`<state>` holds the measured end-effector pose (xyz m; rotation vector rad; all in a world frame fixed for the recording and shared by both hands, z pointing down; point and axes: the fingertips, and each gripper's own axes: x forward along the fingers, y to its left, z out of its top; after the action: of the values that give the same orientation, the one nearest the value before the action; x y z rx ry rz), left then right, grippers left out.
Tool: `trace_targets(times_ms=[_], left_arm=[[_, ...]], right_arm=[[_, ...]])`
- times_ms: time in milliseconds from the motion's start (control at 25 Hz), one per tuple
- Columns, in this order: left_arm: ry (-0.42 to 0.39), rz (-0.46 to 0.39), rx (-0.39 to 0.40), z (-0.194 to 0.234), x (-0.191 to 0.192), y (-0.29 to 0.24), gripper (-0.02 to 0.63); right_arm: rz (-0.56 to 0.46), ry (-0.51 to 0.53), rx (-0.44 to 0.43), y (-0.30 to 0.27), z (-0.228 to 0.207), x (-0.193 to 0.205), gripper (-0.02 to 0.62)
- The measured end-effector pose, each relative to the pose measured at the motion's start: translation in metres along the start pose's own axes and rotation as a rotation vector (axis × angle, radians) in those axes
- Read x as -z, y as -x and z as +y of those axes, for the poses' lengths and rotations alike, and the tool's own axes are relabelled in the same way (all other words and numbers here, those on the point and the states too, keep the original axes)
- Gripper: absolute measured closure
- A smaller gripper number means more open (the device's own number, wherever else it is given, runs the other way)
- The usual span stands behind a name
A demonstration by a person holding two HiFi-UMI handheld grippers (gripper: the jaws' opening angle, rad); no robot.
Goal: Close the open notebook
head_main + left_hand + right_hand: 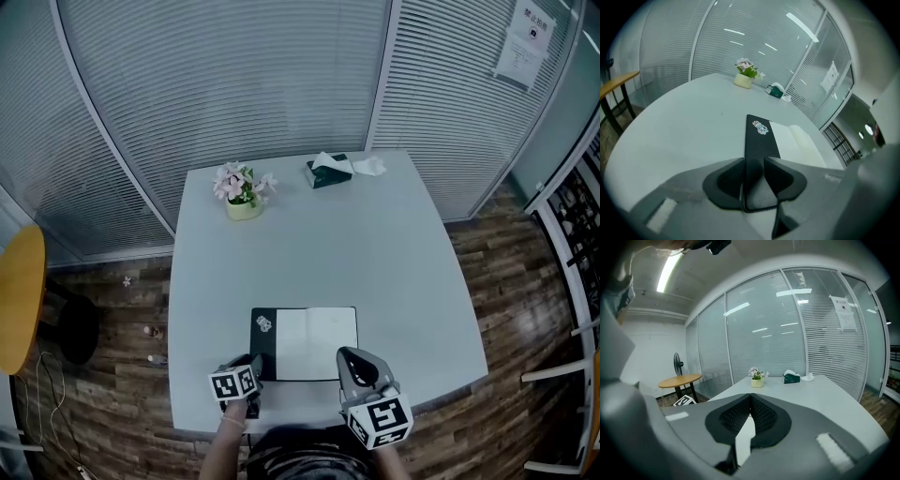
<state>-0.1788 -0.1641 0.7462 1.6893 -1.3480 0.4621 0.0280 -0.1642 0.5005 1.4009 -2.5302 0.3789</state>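
At the far left, a round yellow side table (19,298) is standing on the wood floor, well apart from the grey table (394,253) that is carrying everything else. At the near left of that table, the left gripper (254,366) is gripping the open notebook (305,343): its fingers (733,174) are pressing from both sides on the near edge of the black cover (759,137), which is running away from them toward the far side. Far behind it, a small pot of pink flowers (244,193) is sitting near the table's far left corner. The black cover, bearing a pale sticker (264,324), is forming the notebook's left part, and the white pages (317,342) are lying open and flat to its right, close to the table's near edge. Further right along the far edge, a dark green tissue box (328,172) is standing with a white tissue sticking out of it, and a loose tissue (370,166) is lying just beside it. Near the notebook's near right corner, the right gripper (350,358) is hovering with its fingers (735,417) pressed together at the tips and nothing between them. At the far right, a printed notice (526,39) is hanging on the glass partition.
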Motion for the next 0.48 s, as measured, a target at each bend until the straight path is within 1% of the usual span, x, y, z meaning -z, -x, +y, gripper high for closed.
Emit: trace_targets(times_ms=[80,160,280,400,480], left_arm=[[0.088,-0.006,0.044,0.002,0.001,0.001,0.463],[0.150,-0.007,0.088,0.002,0.002,0.002,0.463],[0.188,-0.019,0.136,-0.001,0.002,0.007,0.463],[0.230,-0.053,0.193,-0.004,-0.002,0.015,0.463],[0.234,-0.070,0.226,-0.009,-0.007,0.020,0.463]], right_arm=[[-0.003,-0.001,0.002,0.001,-0.001,-0.001,0.592],[-0.006,-0.001,0.007,0.002,-0.002,-0.001,0.592],[-0.007,-0.002,0.011,0.004,-0.003,-0.002,0.592],[-0.009,-0.003,0.012,0.005,-0.003,-0.003,0.592],[-0.011,-0.005,0.011,0.005,-0.003,-0.002,0.592]])
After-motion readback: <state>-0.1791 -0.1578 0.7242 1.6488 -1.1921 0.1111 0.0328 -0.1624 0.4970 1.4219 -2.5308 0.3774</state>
